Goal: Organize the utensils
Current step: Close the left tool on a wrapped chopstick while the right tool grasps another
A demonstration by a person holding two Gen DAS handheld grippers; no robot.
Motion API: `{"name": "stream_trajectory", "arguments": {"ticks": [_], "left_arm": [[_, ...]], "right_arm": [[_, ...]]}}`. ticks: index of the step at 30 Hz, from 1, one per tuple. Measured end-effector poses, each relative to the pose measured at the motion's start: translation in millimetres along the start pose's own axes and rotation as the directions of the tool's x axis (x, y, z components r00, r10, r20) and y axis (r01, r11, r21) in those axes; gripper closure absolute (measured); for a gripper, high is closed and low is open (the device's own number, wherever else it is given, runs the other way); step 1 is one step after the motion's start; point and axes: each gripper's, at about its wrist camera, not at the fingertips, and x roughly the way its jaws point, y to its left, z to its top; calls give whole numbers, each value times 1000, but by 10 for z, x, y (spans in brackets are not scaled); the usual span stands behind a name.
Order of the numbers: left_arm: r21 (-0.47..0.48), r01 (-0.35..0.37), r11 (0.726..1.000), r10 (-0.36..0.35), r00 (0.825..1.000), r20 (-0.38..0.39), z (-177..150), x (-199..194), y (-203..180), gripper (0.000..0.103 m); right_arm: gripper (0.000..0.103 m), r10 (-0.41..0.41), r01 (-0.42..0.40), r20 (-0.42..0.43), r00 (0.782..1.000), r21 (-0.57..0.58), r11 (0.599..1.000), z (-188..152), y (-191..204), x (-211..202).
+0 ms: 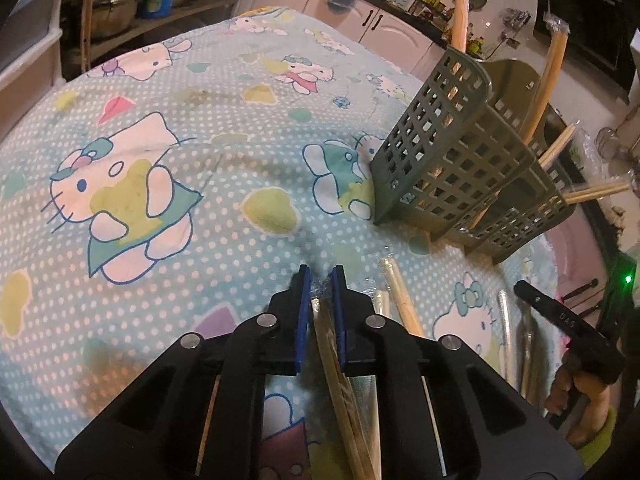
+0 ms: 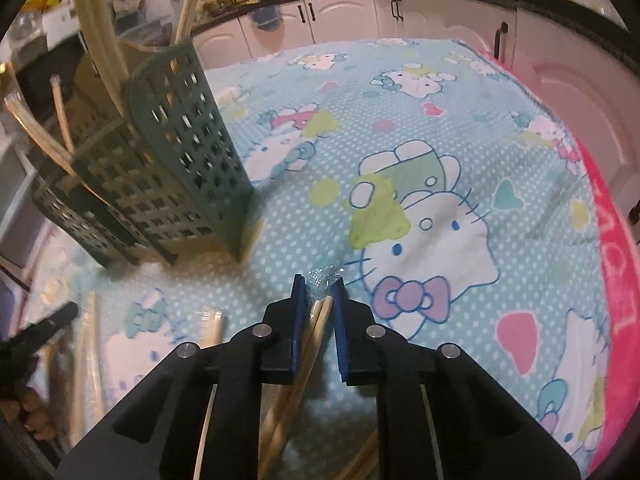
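So I've got my left hand-held gripper [image 1: 321, 276] clamped down on a plastic-wrapped pair of chopsticks [image 1: 340, 380], the blue pads squeezing the crinkly end of the wrapper, with the sticks running back under the gripper body. Same deal on the other side: my right hand-held gripper [image 2: 319, 286] is closed around another wrapped pair [image 2: 308, 340], the clear wrapper tip poking out just past the fingertips.

Both are low over the worktop, which is covered in a light blue polka-dot cartoon-cat cloth [image 1: 160, 160]. The green mesh utensil holder [image 1: 452, 160] stands upright on that cloth, a bit ahead of the grippers, between them. It already has several wrapped chopsticks [image 1: 548, 88] sticking up out of its compartments, leaning at different angles.

More wrapped chopstick pairs [image 1: 400, 300] lie flat on the cloth just beside my left gripper, between it and the right one. In the right wrist view they look blurry, near the bottom left. A pink towel [image 2: 612, 280] sits along the far right edge of the cloth.
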Motion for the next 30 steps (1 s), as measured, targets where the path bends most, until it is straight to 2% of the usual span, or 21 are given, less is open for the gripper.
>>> {"name": "stream_trajectory", "arguments": {"ticks": [11, 15, 16, 30], "left_arm": [[2, 55, 998, -55, 997, 61, 18, -310, -89, 101], [20, 79, 997, -81, 992, 93, 53, -479, -172, 101], [25, 84, 996, -86, 991, 98, 64, -511, -191, 101], [99, 144, 985, -160, 972, 174, 211, -900, -517, 102]], "right_arm": [[92, 102, -100, 104, 989, -27, 995, -51, 171, -470], [92, 125, -119, 142, 982, -48, 992, -79, 267, -682], [95, 129, -122, 152, 980, -55, 991, -78, 281, -730], [97, 196, -161, 268, 943, -147, 976, -41, 544, -1325]]}}
